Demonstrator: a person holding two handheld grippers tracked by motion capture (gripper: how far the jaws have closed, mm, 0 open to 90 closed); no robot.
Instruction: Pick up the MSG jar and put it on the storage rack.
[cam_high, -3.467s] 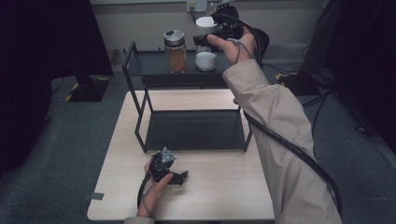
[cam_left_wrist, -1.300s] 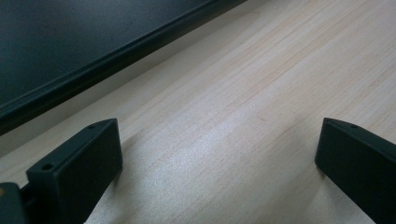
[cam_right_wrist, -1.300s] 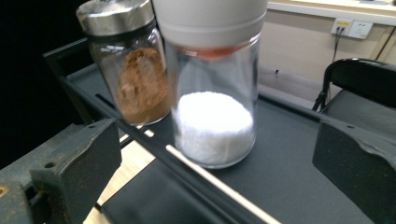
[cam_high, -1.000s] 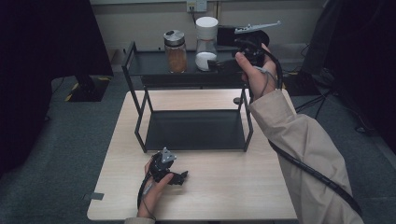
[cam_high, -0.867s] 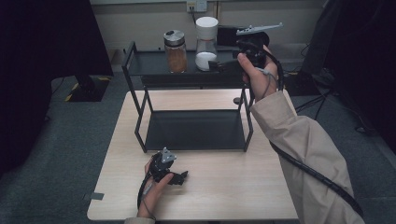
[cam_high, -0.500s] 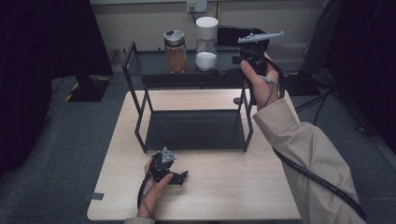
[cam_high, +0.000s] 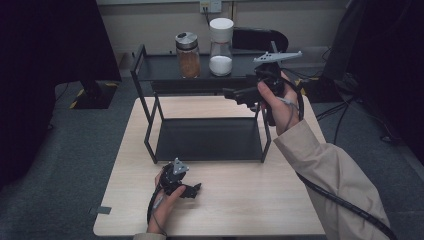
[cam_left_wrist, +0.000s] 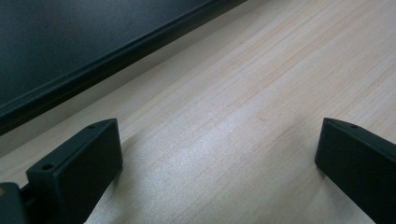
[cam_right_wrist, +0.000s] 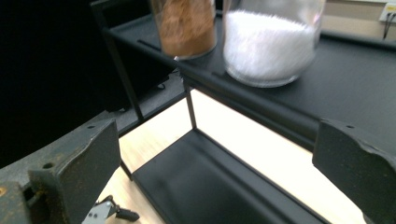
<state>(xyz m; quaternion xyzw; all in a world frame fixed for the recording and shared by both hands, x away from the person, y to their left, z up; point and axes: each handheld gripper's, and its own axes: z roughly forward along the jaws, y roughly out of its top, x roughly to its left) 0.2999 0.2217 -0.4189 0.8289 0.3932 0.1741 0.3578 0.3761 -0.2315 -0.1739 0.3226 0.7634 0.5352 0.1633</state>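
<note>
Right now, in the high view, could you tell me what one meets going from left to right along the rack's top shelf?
Jar of brown powder → jar of white powder → right gripper, held in front of the top shelf, jaws open.

Pale wood table (cam_high: 280, 210) on grey carpet (cam_high: 60, 165) (dim room), beige wall (cam_high: 150, 25) w/ socket (cam_high: 210, 6).

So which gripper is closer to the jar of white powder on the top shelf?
The right. The right gripper hangs open just off the shelf's right front, beside the white-powder jar. The left gripper rests open on the table, in front of the rack, far away.
</note>
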